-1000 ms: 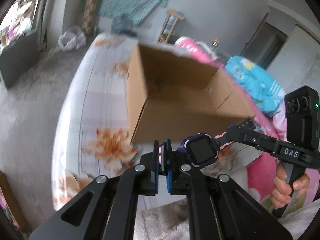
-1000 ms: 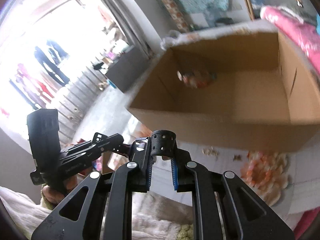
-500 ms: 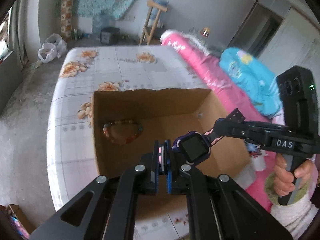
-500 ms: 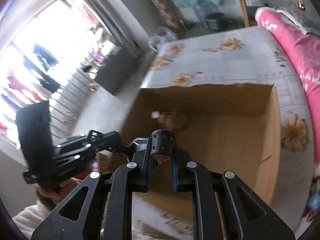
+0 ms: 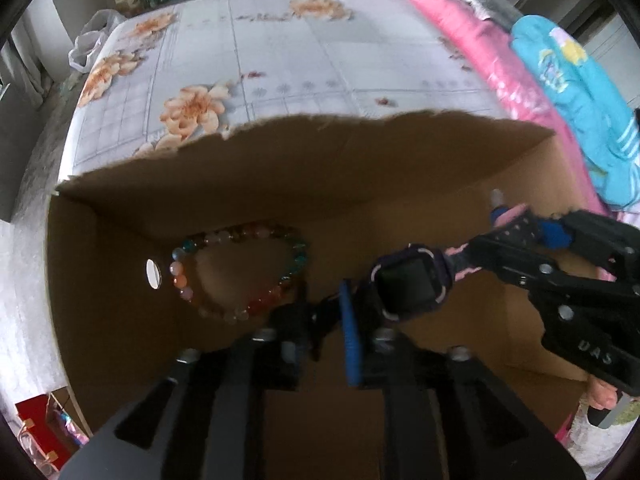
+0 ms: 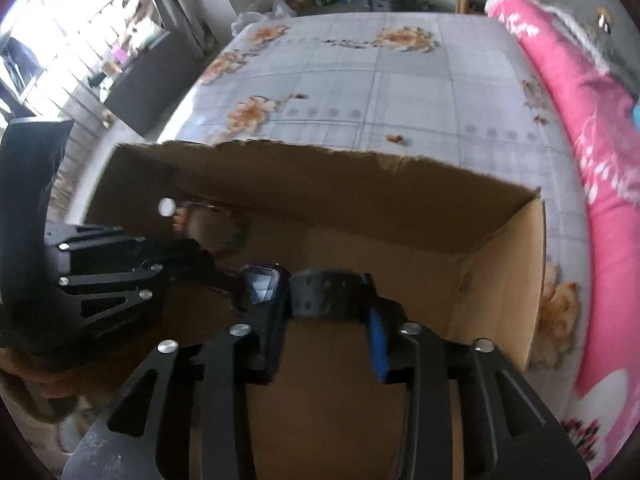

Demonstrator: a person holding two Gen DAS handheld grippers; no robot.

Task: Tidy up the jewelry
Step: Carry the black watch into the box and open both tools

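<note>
A: Step? 
B: Watch (image 5: 412,284) over the cardboard box (image 5: 280,160), strung between both claws. Left claw (image 5: 320,320) and right claw (image 6: 326,312) have just been opening, pads apart, strap ends still between them.
A: Next?
B: Let it drop beside the bead bracelet (image 5: 240,272), then pull out.
A: Surroundings?
B: Box sits on a floral bed (image 6: 400,92); pink blanket (image 6: 580,120) alongside.

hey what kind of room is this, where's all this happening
Most likely a bedroom in a home. A cardboard box sits on a bed with a floral sheet, a rolled pink quilt lies along its side, and a window with curtains lights the far corner.
</note>
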